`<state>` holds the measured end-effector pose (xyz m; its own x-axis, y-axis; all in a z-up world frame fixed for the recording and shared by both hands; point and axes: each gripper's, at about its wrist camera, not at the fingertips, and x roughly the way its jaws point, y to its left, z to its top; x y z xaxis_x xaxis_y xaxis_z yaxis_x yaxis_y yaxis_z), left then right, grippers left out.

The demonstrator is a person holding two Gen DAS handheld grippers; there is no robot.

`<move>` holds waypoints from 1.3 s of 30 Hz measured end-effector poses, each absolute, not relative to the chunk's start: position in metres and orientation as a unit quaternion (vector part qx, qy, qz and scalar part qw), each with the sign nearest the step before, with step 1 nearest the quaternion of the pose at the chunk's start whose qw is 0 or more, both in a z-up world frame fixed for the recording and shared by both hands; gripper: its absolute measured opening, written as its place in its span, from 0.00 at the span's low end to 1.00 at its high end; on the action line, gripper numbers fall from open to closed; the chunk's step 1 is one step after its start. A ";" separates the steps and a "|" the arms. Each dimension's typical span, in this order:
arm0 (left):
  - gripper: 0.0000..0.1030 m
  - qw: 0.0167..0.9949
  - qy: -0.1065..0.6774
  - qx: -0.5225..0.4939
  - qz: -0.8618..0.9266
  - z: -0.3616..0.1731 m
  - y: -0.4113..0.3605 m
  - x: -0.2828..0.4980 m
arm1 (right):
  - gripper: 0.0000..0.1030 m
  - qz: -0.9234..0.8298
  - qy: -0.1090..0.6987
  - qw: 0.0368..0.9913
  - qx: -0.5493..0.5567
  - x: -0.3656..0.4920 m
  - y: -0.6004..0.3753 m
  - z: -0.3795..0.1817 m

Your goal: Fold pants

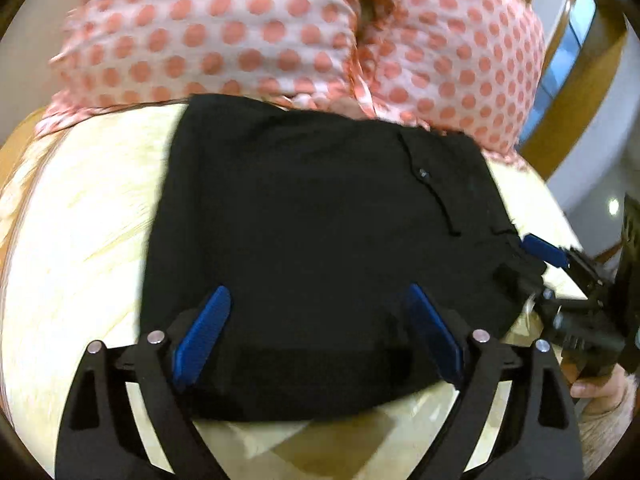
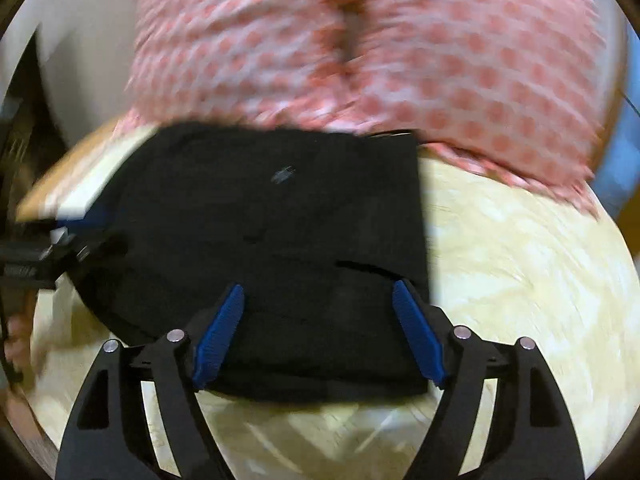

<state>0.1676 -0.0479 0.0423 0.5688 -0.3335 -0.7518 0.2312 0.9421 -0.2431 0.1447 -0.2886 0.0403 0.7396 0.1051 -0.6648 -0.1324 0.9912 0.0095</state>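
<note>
Gaping wide above folded black pants (image 1: 312, 216), left gripper (image 1: 320, 336) and right gripper (image 2: 320, 332), both empty.

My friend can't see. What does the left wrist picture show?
Black folded pants lie in a neat rectangle on a pale cream table. The open left claw with blue fingers hovers over their near edge, the right claw is at the right, and a person's pink polka-dot shirt is behind.

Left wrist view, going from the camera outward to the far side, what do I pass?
Left gripper with its jaws open → folded black pants on the pale table → the person's pink polka-dot shirt at the far edge.
</note>
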 end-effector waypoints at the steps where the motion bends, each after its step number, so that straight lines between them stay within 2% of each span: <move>1: 0.98 0.892 0.422 -0.060 -0.148 0.048 -0.041 0.153 | 0.88 0.046 0.344 0.938 0.002 0.136 -0.299 0.044; 5: 0.98 0.917 0.385 -0.042 -0.093 0.051 -0.022 0.102 | 0.92 0.016 0.324 0.943 0.080 0.097 -0.327 0.042; 12: 0.98 0.923 0.380 -0.033 -0.059 0.026 -0.022 0.040 | 0.92 0.040 0.324 0.944 0.052 0.052 -0.286 0.013; 25: 0.98 0.925 0.376 0.031 -0.049 0.006 -0.038 0.018 | 0.95 0.054 0.325 0.944 -0.001 0.026 -0.235 -0.008; 28: 0.98 0.928 0.368 0.029 -0.048 0.005 -0.037 0.017 | 0.99 0.049 0.322 0.946 -0.012 0.025 -0.231 -0.010; 39: 0.98 0.940 0.339 0.018 -0.027 0.003 -0.039 0.009 | 0.99 0.018 0.293 0.956 -0.007 0.016 -0.227 -0.014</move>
